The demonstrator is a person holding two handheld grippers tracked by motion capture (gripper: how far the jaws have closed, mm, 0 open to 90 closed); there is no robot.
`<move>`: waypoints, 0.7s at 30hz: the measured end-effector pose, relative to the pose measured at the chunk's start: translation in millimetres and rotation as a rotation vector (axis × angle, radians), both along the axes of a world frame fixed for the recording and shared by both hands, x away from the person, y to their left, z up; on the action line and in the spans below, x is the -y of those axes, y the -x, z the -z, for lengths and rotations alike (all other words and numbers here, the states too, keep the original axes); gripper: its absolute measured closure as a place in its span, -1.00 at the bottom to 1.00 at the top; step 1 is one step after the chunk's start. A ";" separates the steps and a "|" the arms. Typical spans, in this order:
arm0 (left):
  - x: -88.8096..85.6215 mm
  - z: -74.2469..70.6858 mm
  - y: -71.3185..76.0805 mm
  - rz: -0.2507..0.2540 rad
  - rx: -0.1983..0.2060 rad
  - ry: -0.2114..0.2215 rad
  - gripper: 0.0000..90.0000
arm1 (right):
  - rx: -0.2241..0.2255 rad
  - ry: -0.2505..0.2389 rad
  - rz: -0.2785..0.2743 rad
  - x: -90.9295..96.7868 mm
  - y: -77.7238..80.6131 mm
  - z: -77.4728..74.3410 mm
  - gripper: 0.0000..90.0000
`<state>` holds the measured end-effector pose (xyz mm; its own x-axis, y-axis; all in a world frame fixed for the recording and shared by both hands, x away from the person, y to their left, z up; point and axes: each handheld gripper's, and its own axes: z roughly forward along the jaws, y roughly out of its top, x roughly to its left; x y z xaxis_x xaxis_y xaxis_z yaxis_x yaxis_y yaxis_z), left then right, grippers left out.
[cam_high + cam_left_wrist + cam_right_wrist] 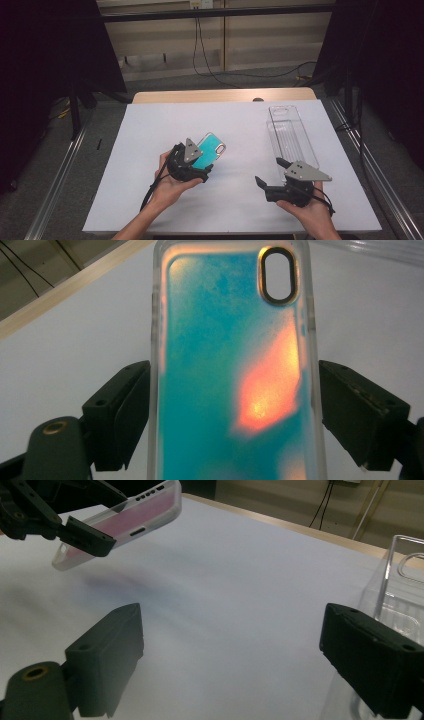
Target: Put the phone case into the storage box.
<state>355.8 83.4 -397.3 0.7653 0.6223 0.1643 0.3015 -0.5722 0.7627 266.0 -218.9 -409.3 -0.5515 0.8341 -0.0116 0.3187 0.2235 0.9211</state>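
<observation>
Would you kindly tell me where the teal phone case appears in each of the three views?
High view: the teal phone case is left of centre, gripped by the left gripper.
Left gripper view: the case stands upright in the middle between the jaws, camera cut-out at top right.
Right gripper view: top left, tilted, its underside looking pinkish.
Shared landmark: the clear plastic box.

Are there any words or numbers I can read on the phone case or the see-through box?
None: no words, numbers or logos can be read.
Teal phone case: plain colour with an orange patch, no print.
Clear plastic box: bare, no label.
White table cover: blank.
Small light plate on the back wall: too small and blurred to read.
</observation>
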 end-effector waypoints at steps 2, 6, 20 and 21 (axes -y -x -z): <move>3.8 -0.5 -1.5 -0.001 0.007 0.001 -0.62 | 0.002 0.019 -0.013 -1.3 -4.8 -1.0 -0.75; 12.5 -2.0 -4.7 0.005 0.020 0.001 -0.62 | 0.040 -0.010 0.006 3.7 -11.6 -6.6 -0.67; 25.4 -2.2 -0.1 0.004 0.102 0.004 -0.62 | -0.027 -0.034 0.014 -9.6 -29.4 -16.3 -0.60; 25.8 -1.7 0.2 0.001 0.103 0.007 -0.62 | -0.043 -0.045 0.018 -10.6 -30.5 -17.5 -0.60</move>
<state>355.6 57.5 -395.5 0.7456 0.6227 0.2375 0.2209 -0.5671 0.7935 296.5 -208.3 -391.8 -0.5360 0.8428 0.0493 0.3619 0.1766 0.9154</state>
